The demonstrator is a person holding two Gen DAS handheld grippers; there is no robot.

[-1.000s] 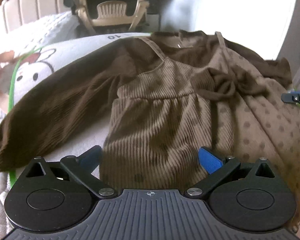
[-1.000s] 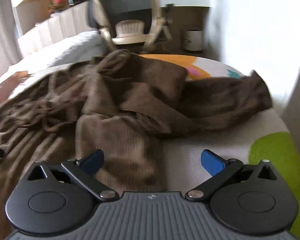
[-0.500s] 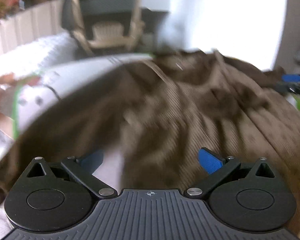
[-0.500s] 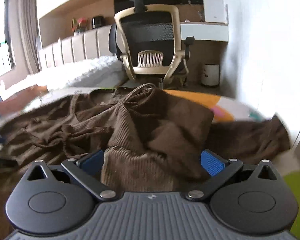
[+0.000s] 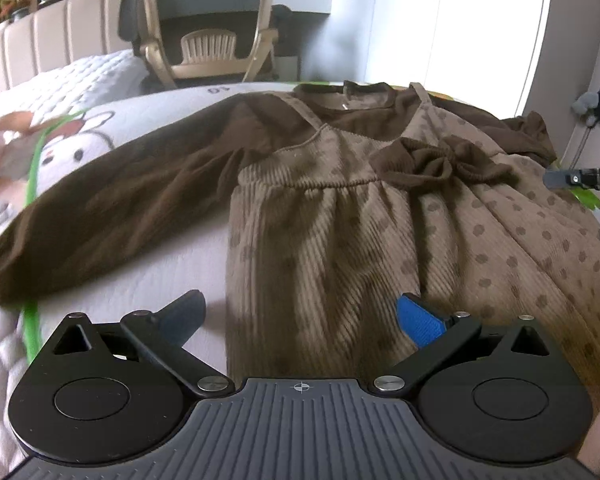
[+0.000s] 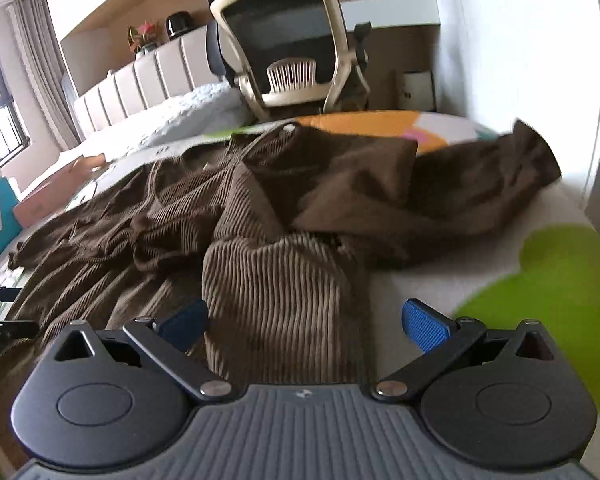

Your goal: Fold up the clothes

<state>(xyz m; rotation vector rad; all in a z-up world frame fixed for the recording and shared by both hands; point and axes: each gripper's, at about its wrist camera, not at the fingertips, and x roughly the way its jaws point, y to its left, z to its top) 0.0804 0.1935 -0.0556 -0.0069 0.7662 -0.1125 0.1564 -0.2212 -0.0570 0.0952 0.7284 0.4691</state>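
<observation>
Right now, what I see:
Dress: brown ribbed corduroy dress (image 5: 323,240) lies flat on the white printed bedspread (image 5: 148,272), neckline pointing away from me, skirt toward me.
Sleeve: dark left sleeve (image 5: 112,208) stretched outward.
Left gripper (image 5: 300,316): fingers spread, straddling the skirt's left edge.
Right gripper (image 6: 305,320): fingers spread over the skirt's bunched right edge.

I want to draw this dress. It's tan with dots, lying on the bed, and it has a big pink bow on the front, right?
Nearly. The bow is dark brown, not pink, as the left wrist view shows. The rest holds: the dress is tan with dots and lies on the bed.
</observation>
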